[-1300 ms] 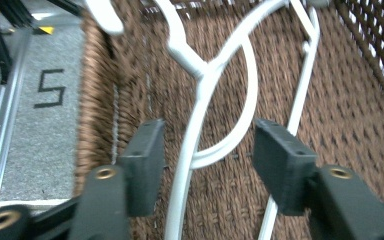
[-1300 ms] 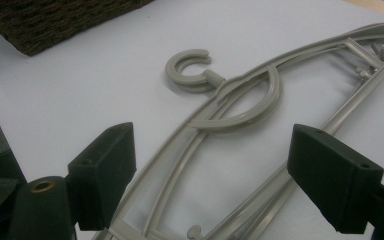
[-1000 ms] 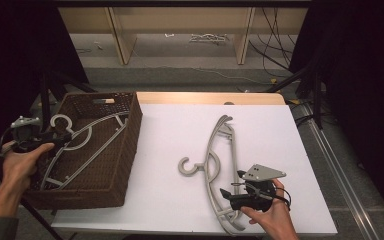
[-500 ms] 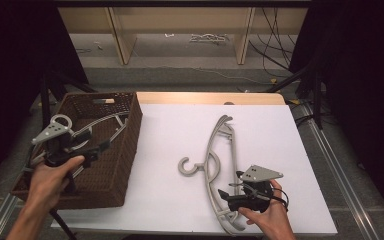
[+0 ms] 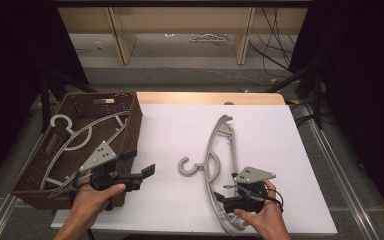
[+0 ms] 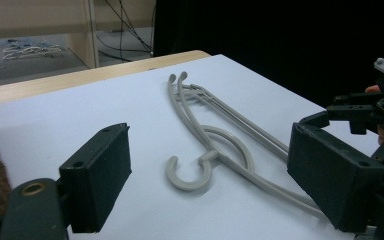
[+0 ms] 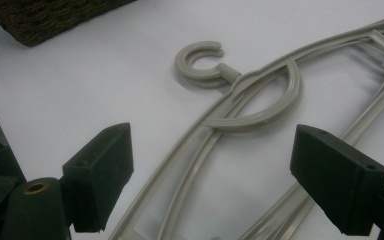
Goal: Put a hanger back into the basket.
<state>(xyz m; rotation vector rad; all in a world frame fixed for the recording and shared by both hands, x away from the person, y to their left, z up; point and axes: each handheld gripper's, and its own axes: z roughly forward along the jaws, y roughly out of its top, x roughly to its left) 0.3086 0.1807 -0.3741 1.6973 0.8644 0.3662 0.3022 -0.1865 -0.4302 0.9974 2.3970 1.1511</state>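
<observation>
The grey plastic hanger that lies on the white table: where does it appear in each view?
High view: grey plastic hanger lies right of centre, hook pointing left.
Left gripper view: hanger at centre, between the open jaws.
Right gripper view: hanger crosses centre to upper right.
Shared landmark: its open round hook.

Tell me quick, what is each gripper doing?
Left gripper: open, holding nothing, beside the wicker basket.
Right gripper: open, holding nothing, over the grey hanger.
</observation>
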